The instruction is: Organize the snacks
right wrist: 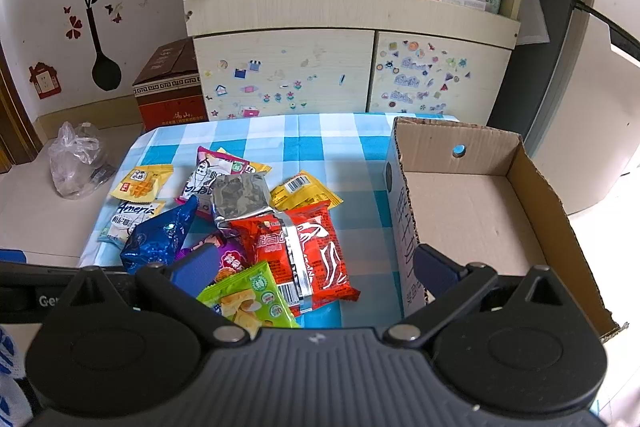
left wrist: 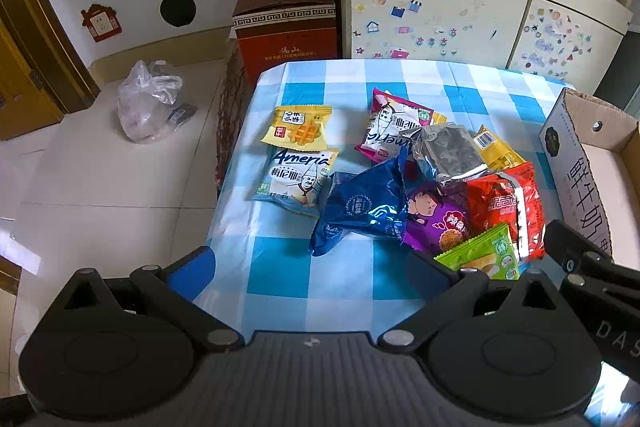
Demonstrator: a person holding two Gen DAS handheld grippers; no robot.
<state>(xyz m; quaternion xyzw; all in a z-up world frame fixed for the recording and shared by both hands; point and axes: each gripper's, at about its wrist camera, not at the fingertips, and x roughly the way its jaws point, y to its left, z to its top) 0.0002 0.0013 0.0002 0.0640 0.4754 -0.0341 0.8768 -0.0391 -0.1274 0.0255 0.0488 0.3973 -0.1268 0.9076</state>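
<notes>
Several snack packets lie in a loose pile on the blue-and-white checked tablecloth (left wrist: 304,283): a dark blue foil packet (left wrist: 360,207), a red packet (right wrist: 308,251), a green packet (right wrist: 248,297), a silver packet (right wrist: 240,199), a purple packet (left wrist: 436,219), a yellow waffle packet (left wrist: 298,129) and a light blue Ameria packet (left wrist: 296,179). An open cardboard box (right wrist: 480,211) stands at the right and holds nothing. My left gripper (left wrist: 308,271) is open above the table's near edge. My right gripper (right wrist: 316,267) is open above the green and red packets.
A sticker-covered cabinet (right wrist: 288,75) stands behind the table, with boxes and bottles on its shelf. A red carton (left wrist: 286,27) and a clear plastic bag (left wrist: 148,103) sit on the tiled floor to the left. The right gripper's body (left wrist: 588,267) shows beside the box.
</notes>
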